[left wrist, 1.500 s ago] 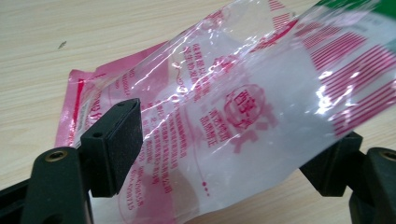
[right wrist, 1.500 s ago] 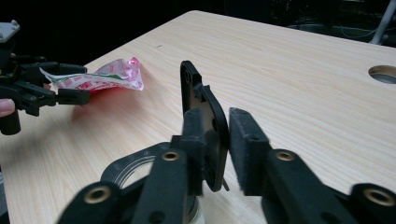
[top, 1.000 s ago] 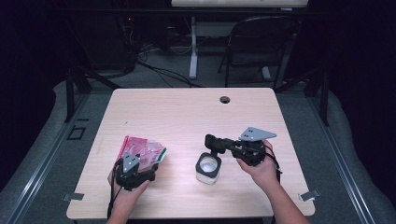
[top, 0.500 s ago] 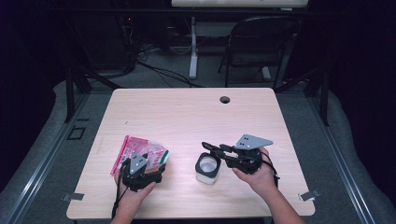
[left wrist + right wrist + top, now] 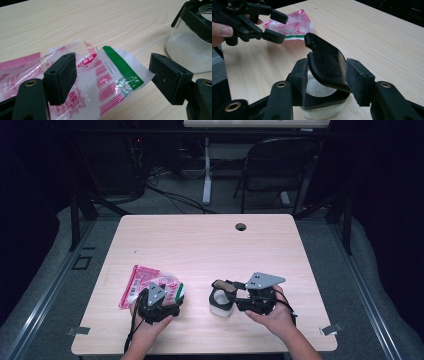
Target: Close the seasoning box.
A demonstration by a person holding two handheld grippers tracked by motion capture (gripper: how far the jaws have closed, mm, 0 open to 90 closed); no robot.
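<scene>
Your right gripper [image 5: 325, 82] jaws just opening around the jar's black flip lid [image 5: 325, 67], your left gripper [image 5: 112, 75] agape over the snack packet [image 5: 100, 75], not gripping it.

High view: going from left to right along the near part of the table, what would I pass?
Pink snack packet → left gripper above the packet's right part → small clear jar with a flip lid → right gripper, jaws around the jar's top.

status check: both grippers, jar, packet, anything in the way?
Left gripper open over snack packet. Right gripper open around jar with raised flip lid, jaws just opened. Nothing blocking.
</scene>
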